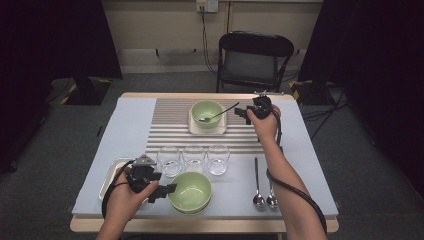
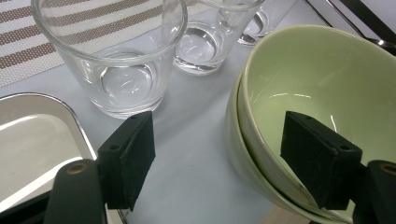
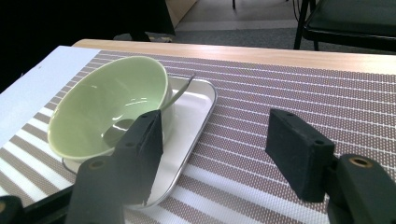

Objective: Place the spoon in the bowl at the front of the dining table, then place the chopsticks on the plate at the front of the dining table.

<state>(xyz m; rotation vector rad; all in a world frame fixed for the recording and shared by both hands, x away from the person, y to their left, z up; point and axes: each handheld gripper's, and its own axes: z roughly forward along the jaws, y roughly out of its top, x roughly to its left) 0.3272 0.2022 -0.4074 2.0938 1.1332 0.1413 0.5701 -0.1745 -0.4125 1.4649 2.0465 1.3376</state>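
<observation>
The left claw (image 2: 219,161), jaws spread, straddles the rim of the stacked pale green ceramic bowls (image 1: 190,192) at the counter's near edge; closing on that rim comes next. The right claw (image 1: 244,113), empty and spread, hovers beside the far served green bowl (image 1: 207,113).

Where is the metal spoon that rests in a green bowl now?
In the high view, the metal spoon lies in the far green bowl on a small metal tray, just left of the right gripper.
</observation>
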